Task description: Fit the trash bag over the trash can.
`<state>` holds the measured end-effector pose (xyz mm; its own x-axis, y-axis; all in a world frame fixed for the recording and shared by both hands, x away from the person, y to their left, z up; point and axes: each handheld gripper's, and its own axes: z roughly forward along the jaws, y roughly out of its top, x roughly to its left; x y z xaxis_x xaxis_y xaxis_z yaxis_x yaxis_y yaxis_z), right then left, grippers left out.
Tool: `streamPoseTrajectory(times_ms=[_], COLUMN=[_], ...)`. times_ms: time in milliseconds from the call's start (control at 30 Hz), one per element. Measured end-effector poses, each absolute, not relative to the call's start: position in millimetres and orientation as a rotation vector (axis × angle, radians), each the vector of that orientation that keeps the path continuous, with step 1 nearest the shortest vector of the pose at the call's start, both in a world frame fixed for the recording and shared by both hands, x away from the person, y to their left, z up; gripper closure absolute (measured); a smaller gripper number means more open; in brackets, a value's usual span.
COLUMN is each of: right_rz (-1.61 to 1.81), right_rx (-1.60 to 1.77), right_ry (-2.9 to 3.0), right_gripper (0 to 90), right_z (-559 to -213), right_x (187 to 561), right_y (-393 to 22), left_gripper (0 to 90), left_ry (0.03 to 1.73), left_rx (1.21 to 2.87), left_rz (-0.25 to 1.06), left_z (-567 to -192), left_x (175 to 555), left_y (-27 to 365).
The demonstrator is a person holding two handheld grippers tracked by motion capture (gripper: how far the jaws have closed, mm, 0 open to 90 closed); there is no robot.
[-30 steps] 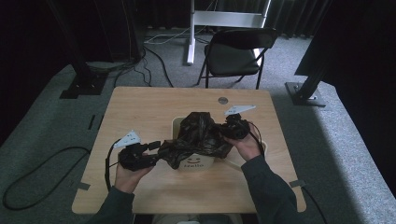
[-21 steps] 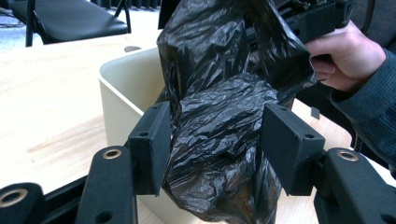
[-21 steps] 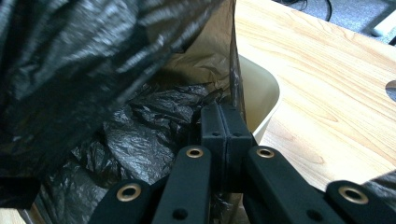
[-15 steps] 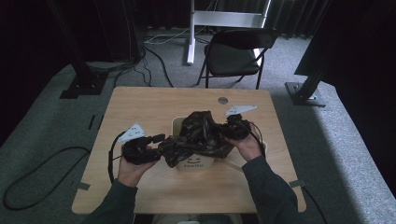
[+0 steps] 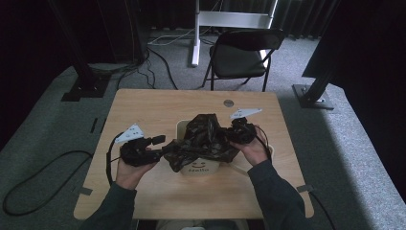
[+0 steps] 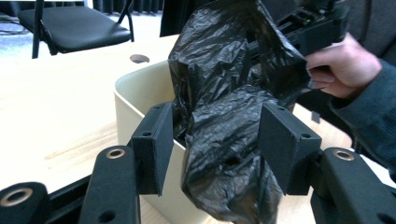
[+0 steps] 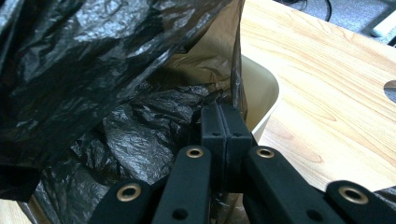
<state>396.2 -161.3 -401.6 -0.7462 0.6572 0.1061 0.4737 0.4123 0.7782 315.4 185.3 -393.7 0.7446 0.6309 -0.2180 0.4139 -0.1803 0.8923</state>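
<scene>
**Lining the bin with a black bag**

High view: black bin bag (image 5: 203, 141) is draping over cream bin (image 5: 198, 167) mid-table, between both grippers; left gripper view: left gripper (image 6: 212, 140) is gaping, bag fold hanging between jaws, unpinched; right gripper view: right gripper (image 7: 225, 128) is clenching the bag's edge at the bin's rim.

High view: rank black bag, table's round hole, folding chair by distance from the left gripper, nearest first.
From the left gripper, in the person's left hand at the table's left:
1. Black bag, just to its right, draped over the cream bin at table centre.
2. Round hole, far side of the table, right of centre.
3. Folding chair, on the floor beyond the table.
</scene>
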Motion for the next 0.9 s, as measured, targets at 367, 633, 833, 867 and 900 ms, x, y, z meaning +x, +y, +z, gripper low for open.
streamPoseTrajectory(times_ms=[367, 633, 833, 867, 900], right_rz=[1.228, 1.228, 1.228, 1.228, 1.229], right_rx=[0.979, 0.972, 0.972, 0.972, 0.969], right_ry=[2.455, 2.456, 2.457, 2.457, 2.457], right_gripper=[90.0, 90.0, 90.0, 90.0, 90.0], right_z=[-401.8, -402.1, -402.0, -402.0, -401.8], right_x=[393.5, 392.5, 392.2, 392.2, 392.2], right_y=[-159.0, -157.3, -157.4, -157.5, -157.7], left_gripper=[44.7, 44.5, 44.6, 45.0, 47.2], left_ry=[0.779, 0.748, 0.754, 0.761, 0.789], left_rx=[1.856, 1.899, 1.947, 1.959, 1.980], left_rz=[0.253, 0.287, 0.311, 0.324, 0.353], left_z=[-380.5, -369.3, -371.9, -373.2, -376.0], left_x=[330.3, 342.0, 348.7, 350.3, 353.9], left_y=[162.6, 132.3, 112.8, 109.6, 105.3])
